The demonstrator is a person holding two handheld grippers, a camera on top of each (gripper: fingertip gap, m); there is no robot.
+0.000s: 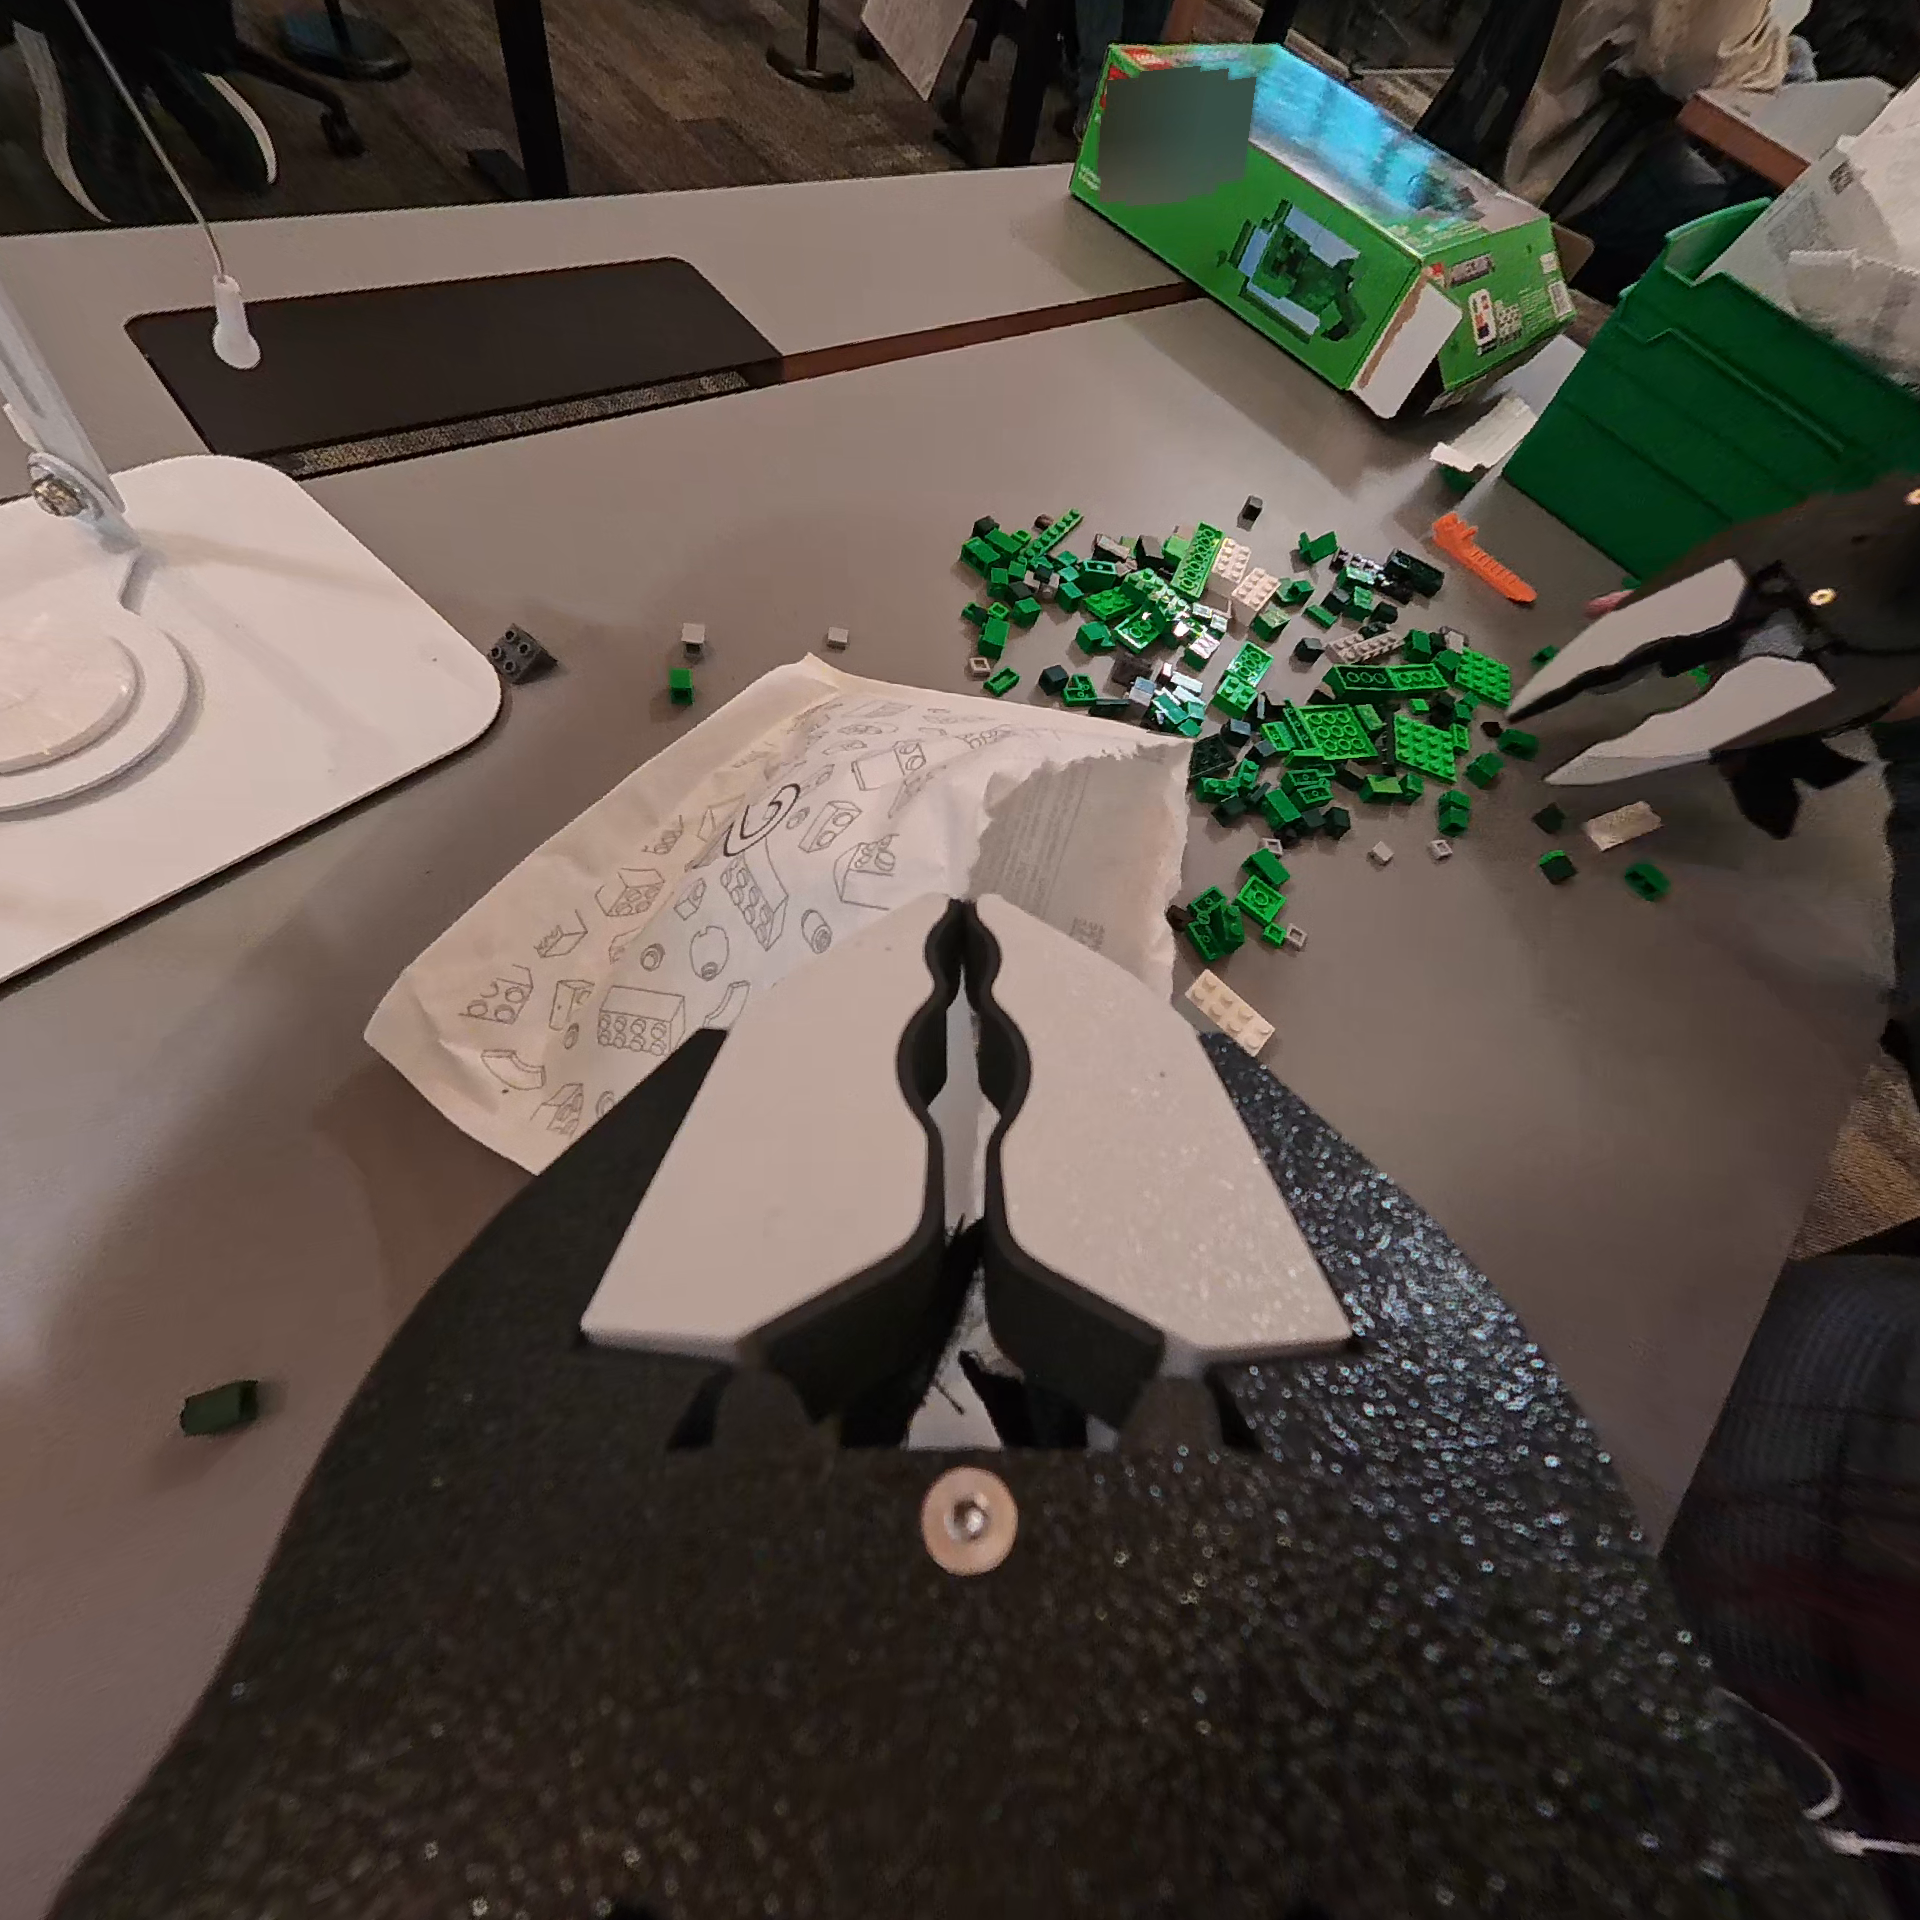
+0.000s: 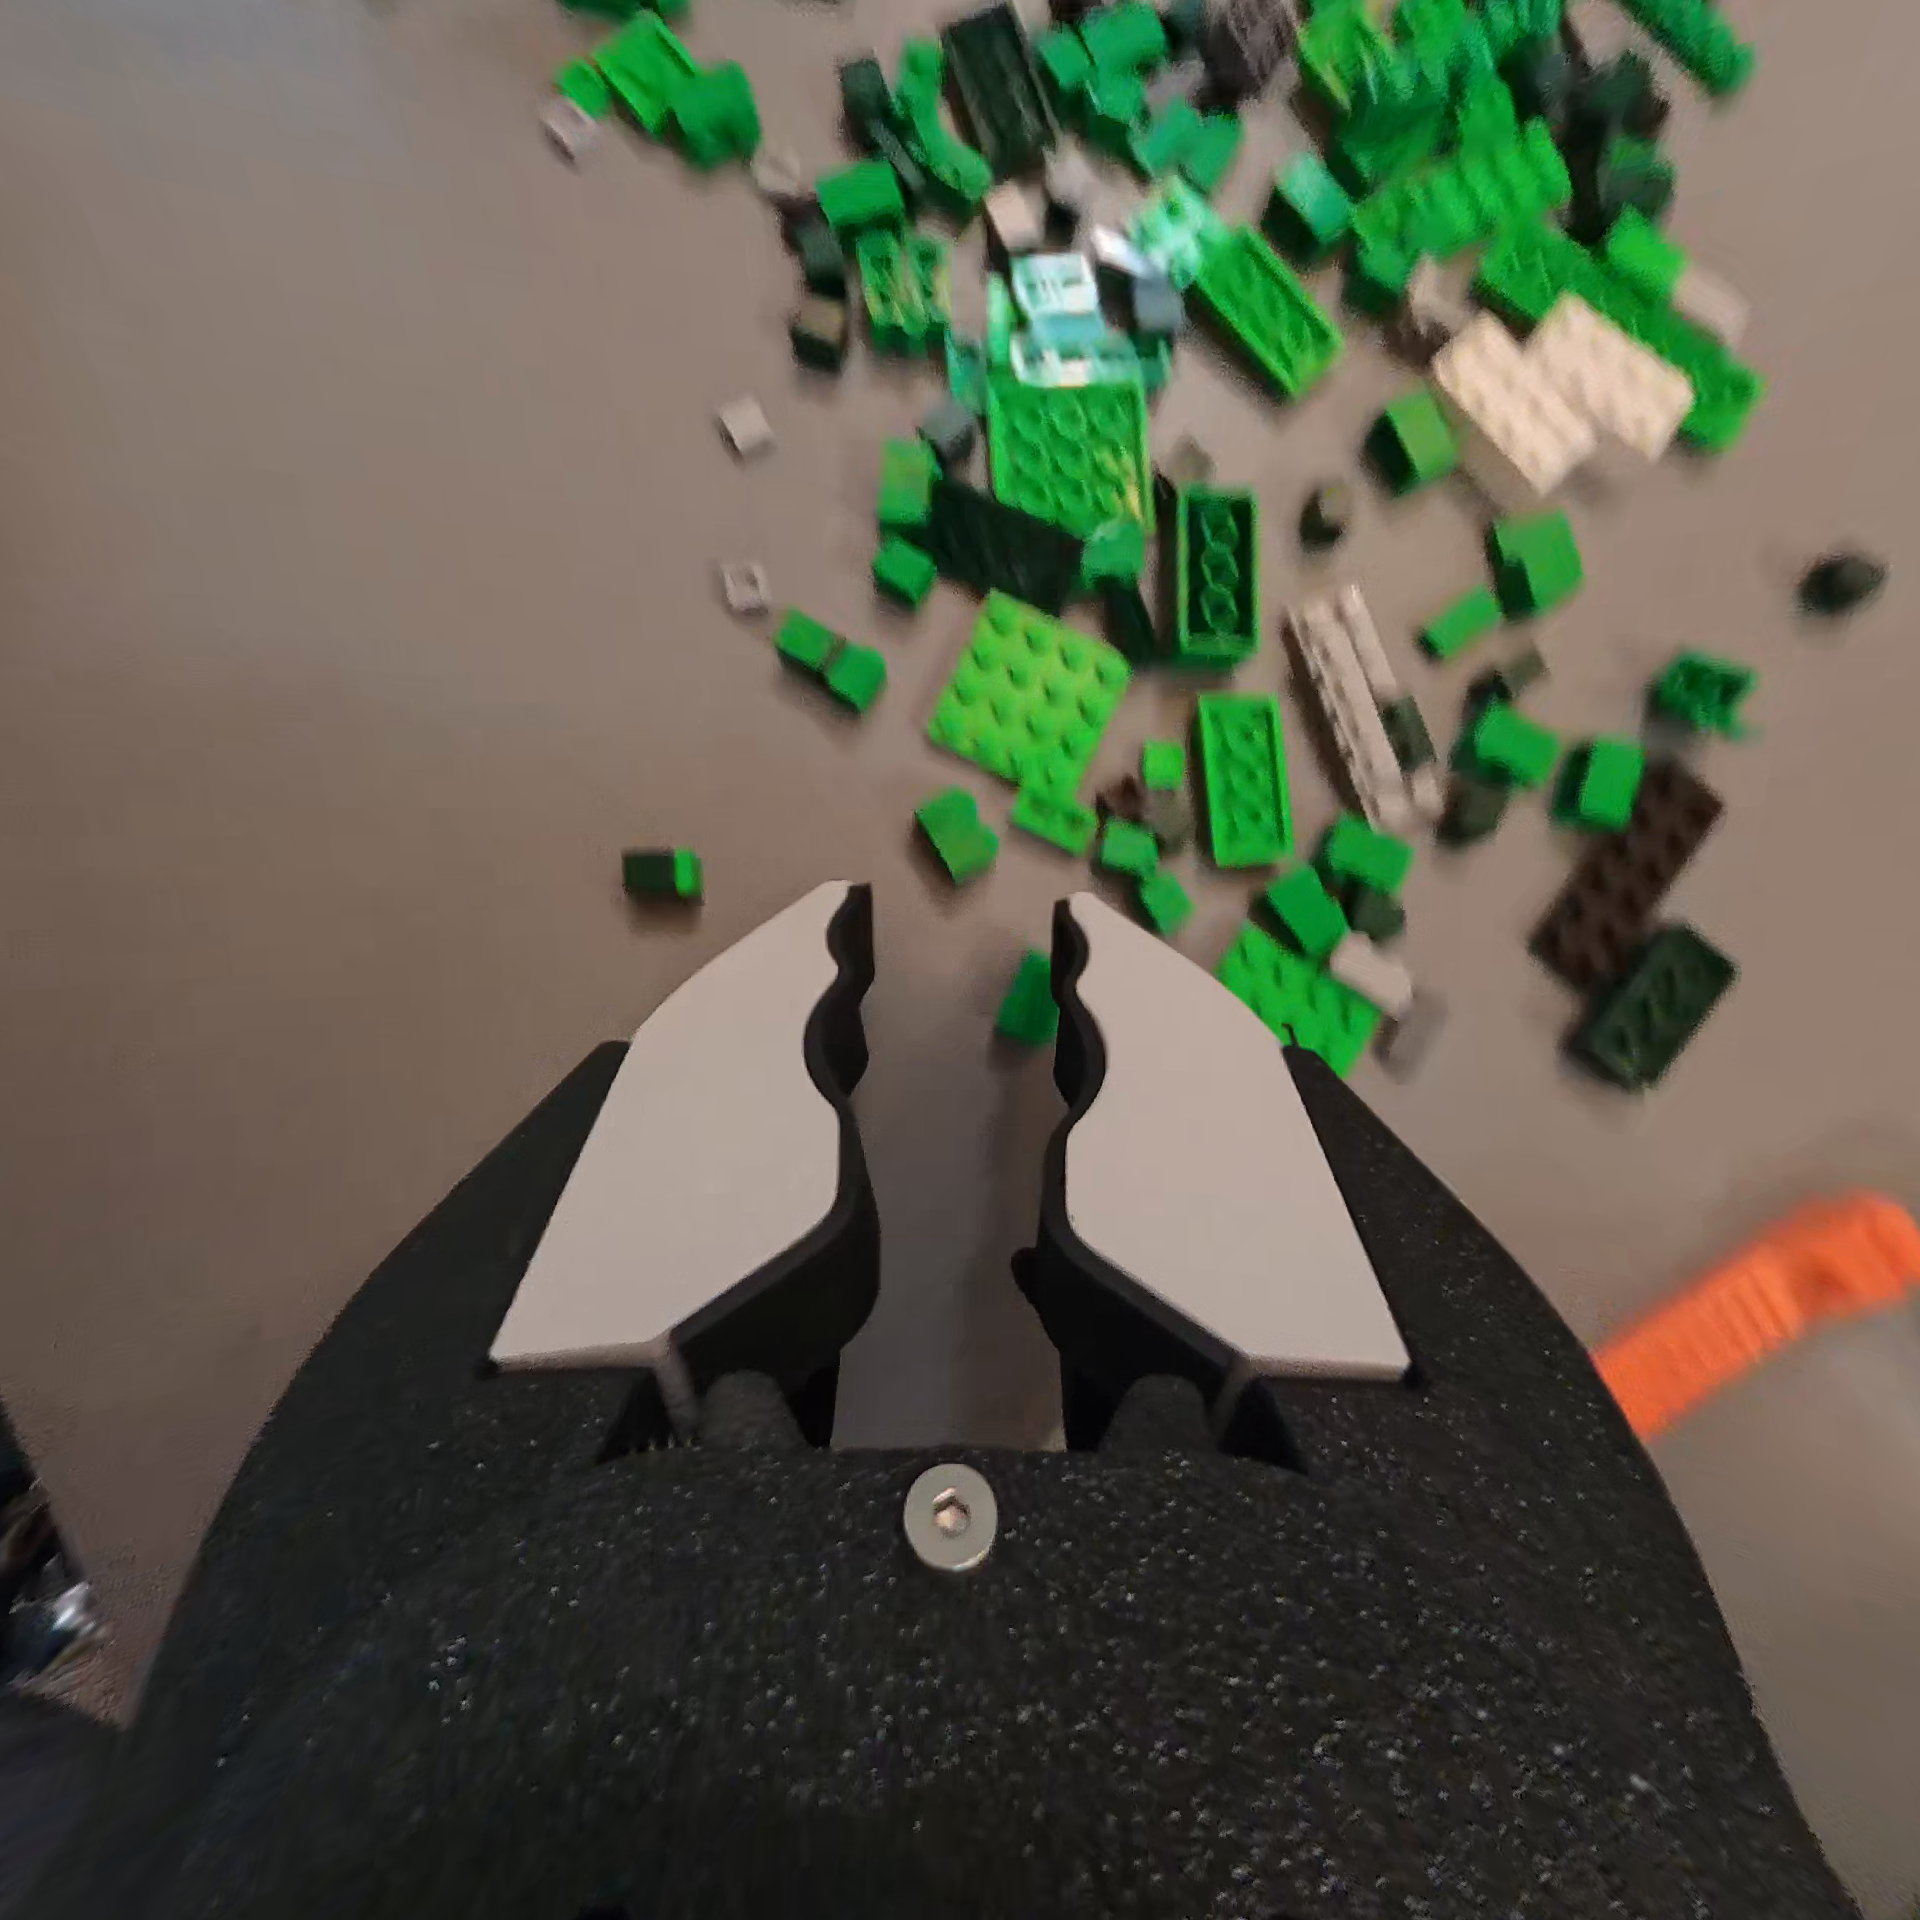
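The right tool [image 2: 961,914], fingers spread wide and empty, is hovering just beside the brick pile [image 2: 1195,468]; the left tool [image 1: 964,914] is pinching the paper bag [image 1: 727,883] beside that pile.

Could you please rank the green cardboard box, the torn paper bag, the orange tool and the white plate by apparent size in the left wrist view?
1. Torn paper bag, though it lies nearer the camera.
2. Green cardboard box.
3. Orange tool and white plate look alike, so unranked.
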